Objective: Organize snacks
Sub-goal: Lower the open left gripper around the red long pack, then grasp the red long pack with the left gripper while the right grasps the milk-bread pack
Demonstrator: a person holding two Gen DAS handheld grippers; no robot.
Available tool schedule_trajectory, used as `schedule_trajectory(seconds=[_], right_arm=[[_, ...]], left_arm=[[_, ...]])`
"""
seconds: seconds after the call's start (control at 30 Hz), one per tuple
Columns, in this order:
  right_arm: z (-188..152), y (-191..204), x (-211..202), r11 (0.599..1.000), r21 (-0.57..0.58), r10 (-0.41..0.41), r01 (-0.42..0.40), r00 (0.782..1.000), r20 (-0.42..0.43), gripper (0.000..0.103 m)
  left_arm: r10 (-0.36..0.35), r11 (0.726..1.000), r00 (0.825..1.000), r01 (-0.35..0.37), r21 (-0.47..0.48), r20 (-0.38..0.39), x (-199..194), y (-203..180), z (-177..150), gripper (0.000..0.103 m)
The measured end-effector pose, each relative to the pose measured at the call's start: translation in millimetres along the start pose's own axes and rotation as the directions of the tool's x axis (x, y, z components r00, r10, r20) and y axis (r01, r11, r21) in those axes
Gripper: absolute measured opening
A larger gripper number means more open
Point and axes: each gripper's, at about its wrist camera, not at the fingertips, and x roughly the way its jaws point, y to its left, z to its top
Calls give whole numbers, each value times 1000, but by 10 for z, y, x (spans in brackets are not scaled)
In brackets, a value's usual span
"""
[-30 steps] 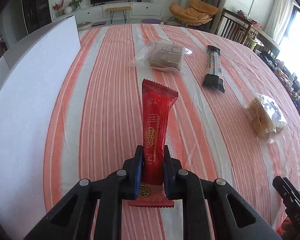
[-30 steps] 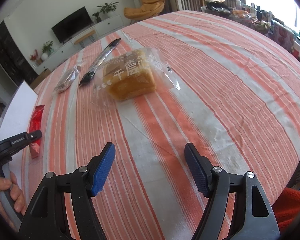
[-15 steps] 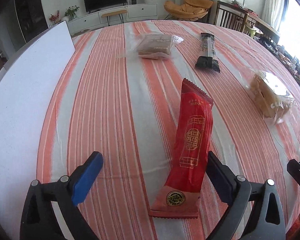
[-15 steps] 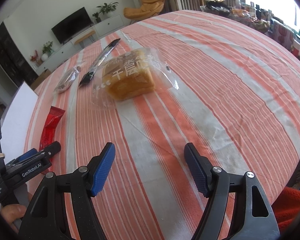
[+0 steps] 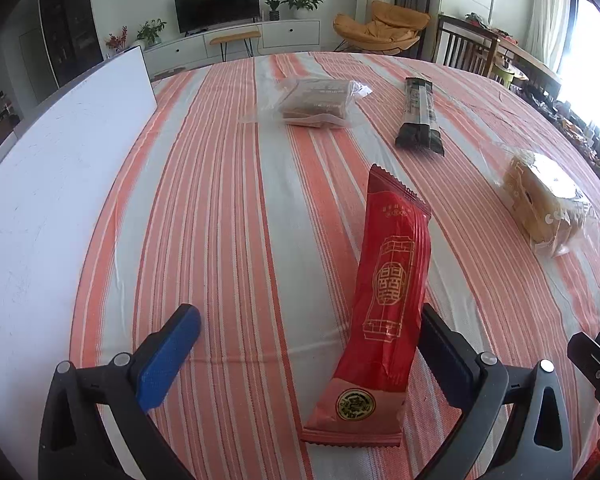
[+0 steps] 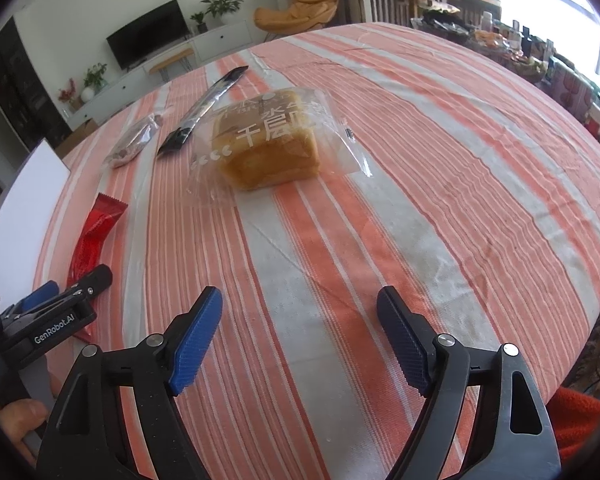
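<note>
Red wafer packet [image 5: 384, 300] lies between my left gripper's [image 5: 308, 344] wide-open jaws, long axis pointing away, unclamped, while my right gripper [image 6: 300, 336], empty and opening, faces the bagged cake [image 6: 266, 148] well ahead.

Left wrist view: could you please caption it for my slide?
Open left gripper around a red snack packet lying on the striped tablecloth.

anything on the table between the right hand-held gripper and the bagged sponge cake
Nothing: in the right wrist view only bare striped tablecloth runs from the right hand-held gripper, whose jaws are opening and empty, up to the bagged sponge cake.
</note>
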Motion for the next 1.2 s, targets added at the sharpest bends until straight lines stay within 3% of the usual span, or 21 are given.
schedule_trajectory(seconds=[0.27,0.37,0.47,0.57,0.7,0.83,1.0,1.13,1.2], right_arm=[[-13,69,23,998,-41,-38,38,999,-7,86],[8,-65,-43,999,31,8,-8,1000,19,84],[21,-328,-240,983,166,54,-74,991,123,84],[-31,-600,-499,950,286,43,-123,962,270,84],[-64,-728,-610,928,342,31,-149,945,327,85],[110,-537,-551,962,242,48,-124,954,297,85],[520,-217,-408,995,37,78,-91,962,260,85],[890,46,-141,993,-61,111,-102,981,162,84],[1003,190,100,993,-101,74,-66,994,84,84]], left_arm=[[0,1000,1000,0,0,0,1,0,0,103],[0,1000,1000,0,0,0,1,0,-1,103],[0,1000,1000,0,0,0,1,0,-2,103],[-1,1000,1000,1,0,0,1,1,-2,103],[-1,1000,1000,1,0,1,1,0,-4,103],[-1,1000,1000,1,0,1,1,0,-5,103],[-1,1000,1000,1,0,1,2,0,-4,103],[-1,1000,1000,1,0,1,2,0,-5,103],[-1,1000,1000,1,0,1,1,-1,-6,103]])
